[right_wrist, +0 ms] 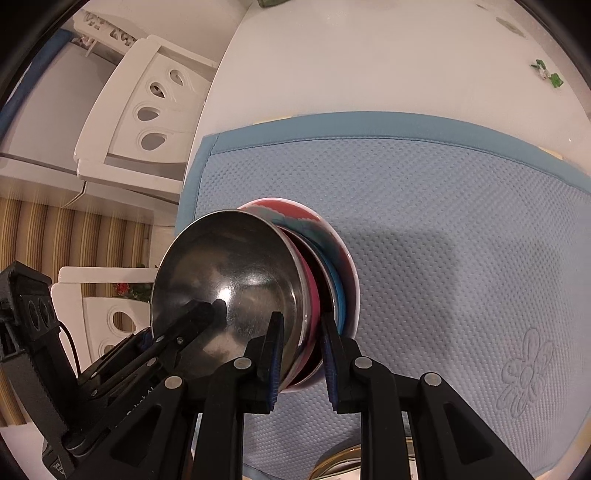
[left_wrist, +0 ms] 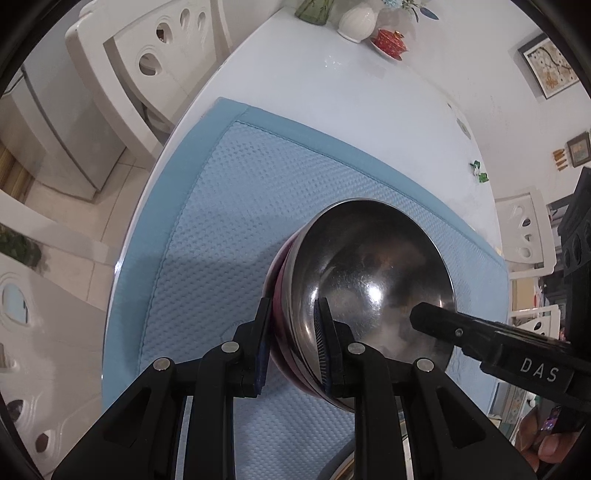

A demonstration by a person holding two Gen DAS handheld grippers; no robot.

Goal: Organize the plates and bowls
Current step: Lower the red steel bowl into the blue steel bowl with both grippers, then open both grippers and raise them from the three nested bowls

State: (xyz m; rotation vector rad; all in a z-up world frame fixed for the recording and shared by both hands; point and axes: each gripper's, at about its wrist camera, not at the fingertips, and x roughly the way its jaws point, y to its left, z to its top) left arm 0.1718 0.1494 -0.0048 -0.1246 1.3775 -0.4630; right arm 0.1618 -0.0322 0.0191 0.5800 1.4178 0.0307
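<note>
A stack of nested bowls hangs tilted above the blue mat [left_wrist: 207, 206]. The inner bowl is shiny steel [left_wrist: 373, 273]; pink, blue and red-patterned bowls [right_wrist: 332, 254] nest behind it. My left gripper [left_wrist: 291, 339] is shut on the stack's rim, one finger inside the steel bowl [right_wrist: 229, 280] and one outside. My right gripper [right_wrist: 301, 354] is shut on the rim at the opposite side, clamping several nested rims. Each gripper's finger shows in the other's view, inside the steel bowl.
The mat [right_wrist: 443, 229] lies on a white table [left_wrist: 362, 96]. A white vase [left_wrist: 357, 20] and a red cup [left_wrist: 389, 41] stand at its far end. White chairs [right_wrist: 147, 110] flank the table. A metal rim [right_wrist: 340, 465] shows at the bottom edge.
</note>
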